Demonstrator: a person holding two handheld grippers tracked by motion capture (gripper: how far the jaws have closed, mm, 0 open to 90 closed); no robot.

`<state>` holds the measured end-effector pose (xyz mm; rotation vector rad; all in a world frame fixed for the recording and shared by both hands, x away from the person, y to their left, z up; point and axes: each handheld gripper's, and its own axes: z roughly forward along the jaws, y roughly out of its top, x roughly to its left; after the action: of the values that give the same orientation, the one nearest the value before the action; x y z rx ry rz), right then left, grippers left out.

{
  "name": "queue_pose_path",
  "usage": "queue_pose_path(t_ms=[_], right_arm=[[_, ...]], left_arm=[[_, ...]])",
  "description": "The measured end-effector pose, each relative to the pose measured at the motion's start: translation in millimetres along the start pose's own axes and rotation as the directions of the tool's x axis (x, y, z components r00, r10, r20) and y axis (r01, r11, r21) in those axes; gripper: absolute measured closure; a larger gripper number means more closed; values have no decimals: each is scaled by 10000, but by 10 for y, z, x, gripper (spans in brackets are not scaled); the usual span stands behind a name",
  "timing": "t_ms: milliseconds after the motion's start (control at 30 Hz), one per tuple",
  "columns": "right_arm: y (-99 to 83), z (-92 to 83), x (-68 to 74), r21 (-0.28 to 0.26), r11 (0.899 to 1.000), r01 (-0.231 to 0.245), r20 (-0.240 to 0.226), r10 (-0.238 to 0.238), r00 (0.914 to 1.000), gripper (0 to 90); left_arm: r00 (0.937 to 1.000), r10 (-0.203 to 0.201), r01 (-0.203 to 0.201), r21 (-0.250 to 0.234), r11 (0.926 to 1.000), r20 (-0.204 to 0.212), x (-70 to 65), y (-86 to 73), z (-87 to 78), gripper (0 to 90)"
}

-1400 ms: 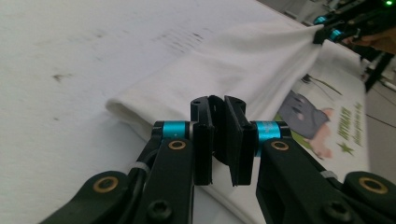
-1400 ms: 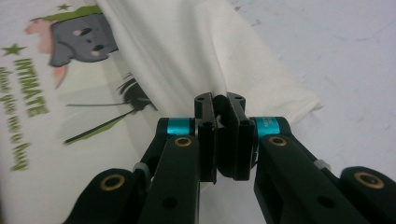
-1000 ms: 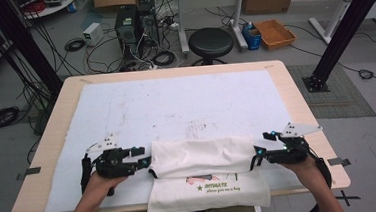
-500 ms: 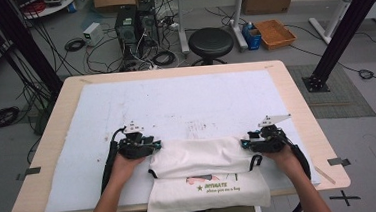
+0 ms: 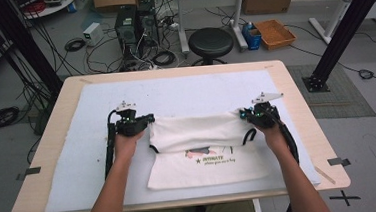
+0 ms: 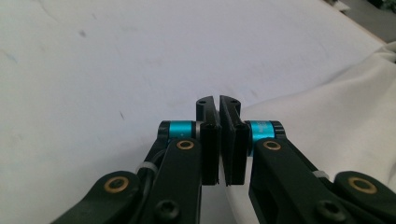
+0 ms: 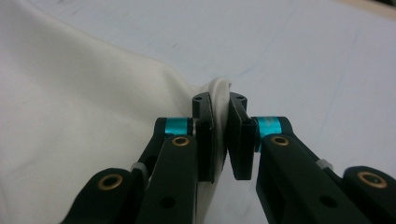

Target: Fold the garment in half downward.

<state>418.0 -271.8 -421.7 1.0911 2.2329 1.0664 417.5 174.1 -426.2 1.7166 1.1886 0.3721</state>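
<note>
A white cloth bag (image 5: pixel 198 131) with black straps and a printed logo lies on the white mat (image 5: pixel 185 91), its upper part folded over the lower. My left gripper (image 5: pixel 148 120) is at the fold's far left corner. Its jaws have just been closing and now stand together (image 6: pixel 218 100) with the cloth's edge (image 6: pixel 327 107) pinched thin between them. My right gripper (image 5: pixel 243 114) is at the far right corner. Its jaws (image 7: pixel 219 98) have also just been closing, and a bunched ridge of cloth (image 7: pixel 70 116) is squeezed between the pads.
The mat covers most of the wooden table (image 5: pixel 298 98). On the floor beyond the far edge are a black stool (image 5: pixel 211 41), computer towers (image 5: pixel 132 24) with cables, and a cardboard tray (image 5: pixel 273 32). Black frame posts (image 5: pixel 343 30) stand at both sides.
Both hands moved away from the person, in towards the cloth's corners. Both sets of jaws went from wide open to closed on the cloth. The folded edge now lies farther up the mat.
</note>
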Motion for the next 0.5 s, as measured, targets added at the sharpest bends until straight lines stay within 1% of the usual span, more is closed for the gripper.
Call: queue_pose_path(t_ms=[67, 100, 133, 167, 200, 233, 267, 300, 333, 400, 467, 500], right_arm=[[75, 68, -49, -238, 9994, -251, 446, 262, 9987, 826], [90, 99, -61, -255, 9987, -446, 556, 459, 9974, 808], [89, 124, -61, -151, 9978, -646, 593, 653, 9961, 757], [75, 136, -55, -140, 9975, -693, 727, 701, 9949, 644], [47, 127, -37, -180, 9961, -866, 834, 878, 9926, 544], [12, 103, -30, -261, 9945, -1011, 743, 1028, 9919, 472], [-11, 74, -34, -177, 9935, -1128, 584, 1136, 9918, 387], [-47, 30, -28, -218, 9907, -1347, 474, 1356, 9896, 336], [-91, -26, -24, -431, 9900, -1344, 482, 1364, 9895, 318], [-171, -143, -9, -597, 9896, -1307, 491, 1337, 9898, 273], [-255, -249, 0, -593, 9910, -1196, 325, 1217, 9920, 258], [-299, -300, 9, -599, 9910, -1200, 293, 1219, 9921, 244]], left_arm=[[9996, -65, 56, -317, 9995, -270, -11, 54, 51, 856], [9991, -52, 35, -384, 9993, -425, -33, 59, 68, 825], [9988, -82, 67, -303, 9995, -478, -45, 55, 77, 729], [9988, -140, 131, -189, 9997, -478, -51, 40, 75, 640], [9988, -143, 136, -171, 9998, -458, -55, 13, 60, 605], [9990, -160, 153, -155, 9998, -406, -49, -17, 34, 571], [9992, -207, 203, -108, 9997, -347, -38, -47, 1, 550], [9990, -340, 338, -77, 9994, -293, -34, -81, -38, 521], [9990, -376, 375, -28, 9993, -236, -36, -114, -76, 502], [9997, -261, 261, -21, 9997, -19, -46, -177, -159, 478], [9992, -141, 142, -19, 9999, 370, -64, -234, -227, 441], [9980, -6, 5, 11, 10000, 630, -73, -261, -250, 423]])
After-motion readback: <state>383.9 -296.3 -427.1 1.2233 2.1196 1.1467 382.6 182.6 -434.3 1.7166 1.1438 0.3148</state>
